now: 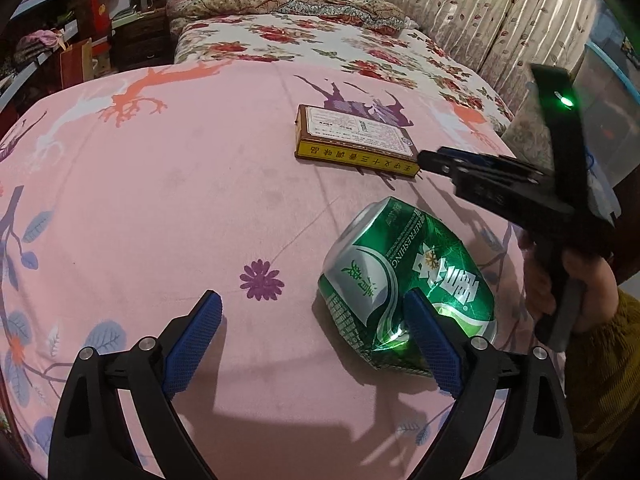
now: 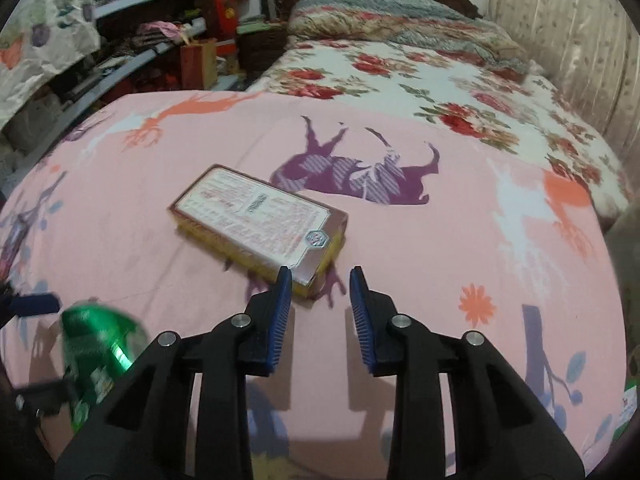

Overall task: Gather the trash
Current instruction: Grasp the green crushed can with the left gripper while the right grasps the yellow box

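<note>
Pink printed bedspread (image 1: 168, 184) with deer and flower motifs covers the working surface; a floral quilt and patterned pillows lie beyond it, with cluttered shelves to the left and a curtain to the right

Flat rectangular cardboard box with a yellow edge and a printed white label (image 2: 260, 220) lies face-up on the bedspread, directly ahead of the right gripper (image 2: 320, 300). In the right wrist view its long axis runs diagonally, from far-left to near-right, and its near-right corner sits at the tip of that gripper's left finger. Whether the two touch cannot be told. The jaws stand partly open, with a narrow gap and nothing between the blue ribbed pads (image 2: 280, 320). In the left wrist view the same gripper reaches in from the right, tips just beside the box's end

Crushed green aluminium drink can (image 1: 404, 284) lies on its side, near the left gripper (image 1: 316, 316) and offset to its right. The jaws stand wide open and hold nothing; the right pad (image 1: 428, 340) overlaps the can's lower end, the left pad (image 1: 196, 340) is well apart over bare fabric

Judgement: the right hand is nearer the box, the left nearer the can. The box move depends on closing across the short side at the near corner, not along the diagonal
</note>
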{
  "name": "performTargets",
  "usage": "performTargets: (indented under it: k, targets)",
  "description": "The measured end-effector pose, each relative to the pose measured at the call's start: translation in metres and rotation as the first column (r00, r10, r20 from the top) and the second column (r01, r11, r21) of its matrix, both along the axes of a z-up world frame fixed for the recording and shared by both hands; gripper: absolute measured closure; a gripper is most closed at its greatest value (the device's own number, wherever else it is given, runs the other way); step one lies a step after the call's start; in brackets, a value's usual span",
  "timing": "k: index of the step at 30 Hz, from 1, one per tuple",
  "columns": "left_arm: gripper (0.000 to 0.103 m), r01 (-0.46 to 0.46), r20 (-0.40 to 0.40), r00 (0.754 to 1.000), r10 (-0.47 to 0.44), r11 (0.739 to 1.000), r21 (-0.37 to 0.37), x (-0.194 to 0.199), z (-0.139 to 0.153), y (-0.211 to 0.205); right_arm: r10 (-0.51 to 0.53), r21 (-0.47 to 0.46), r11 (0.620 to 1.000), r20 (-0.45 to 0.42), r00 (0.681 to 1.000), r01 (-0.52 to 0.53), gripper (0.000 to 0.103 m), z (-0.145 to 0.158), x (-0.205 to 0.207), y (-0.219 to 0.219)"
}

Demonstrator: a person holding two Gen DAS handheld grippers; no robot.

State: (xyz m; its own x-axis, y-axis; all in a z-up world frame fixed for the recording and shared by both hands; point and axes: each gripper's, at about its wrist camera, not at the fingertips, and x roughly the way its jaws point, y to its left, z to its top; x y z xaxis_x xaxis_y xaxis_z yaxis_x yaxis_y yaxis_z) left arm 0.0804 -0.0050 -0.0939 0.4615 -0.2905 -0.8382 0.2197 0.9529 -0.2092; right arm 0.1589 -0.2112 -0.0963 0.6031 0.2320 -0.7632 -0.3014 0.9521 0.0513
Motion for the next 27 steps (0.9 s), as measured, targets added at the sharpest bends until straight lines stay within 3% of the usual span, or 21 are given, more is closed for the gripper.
performTargets:
  k: [3, 4, 6, 10, 12, 14, 16, 19, 27]
  targets:
    - [0.014, -0.007, -0.007, 1.0, 0.007, 1.0, -0.004, -0.002, 0.0, 0.001, 0.038, 0.0, 0.999, 0.068, 0.997, -0.038, 0.011, 0.011, -0.003, 0.005]
    - [0.014, -0.01, -0.009, 1.0, 0.01, 1.0, -0.003, -0.002, 0.0, 0.001, 0.058, -0.025, 0.998, 0.126, 0.99, -0.055, 0.011, 0.018, -0.005, 0.012]
    - [0.014, -0.014, -0.01, 1.0, 0.014, 1.0, 0.005, -0.005, -0.001, 0.003, 0.117, -0.096, 0.99, 0.146, 0.982, -0.104, 0.011, 0.02, 0.001, 0.029]
    - [0.015, -0.032, -0.014, 0.999, 0.032, 0.999, 0.016, -0.007, 0.002, 0.007, 0.196, -0.23, 0.958, 0.092, 0.976, -0.171, 0.011, 0.007, 0.038, 0.064]
    - [0.015, -0.039, -0.014, 0.999, 0.039, 0.999, 0.014, -0.008, 0.003, 0.01, 0.189, -0.244, 0.956, 0.098, 0.977, -0.16, 0.01, 0.002, 0.05, 0.069]
    - [0.015, -0.045, -0.009, 0.999, 0.045, 0.999, 0.02, -0.01, 0.005, 0.012, 0.154, -0.19, 0.972, 0.064, 0.986, -0.14, 0.017, 0.001, 0.063, 0.066]
    - [0.015, -0.048, -0.005, 0.999, 0.048, 0.998, 0.027, -0.012, 0.006, 0.013, 0.126, -0.119, 0.985, 0.01, 0.992, -0.124, 0.071, 0.001, 0.07, 0.061]
    - [0.015, -0.059, 0.013, 0.998, 0.059, 0.997, 0.046, -0.011, 0.008, 0.013, 0.068, -0.097, 0.993, -0.013, 0.998, -0.069, 0.079, 0.0, 0.07, 0.052]
    - [0.015, -0.115, 0.115, 0.989, 0.094, 0.975, 0.188, -0.016, 0.014, 0.009, 0.0, -0.139, 0.99, 0.007, 1.0, 0.001, 0.075, -0.001, 0.059, 0.031]
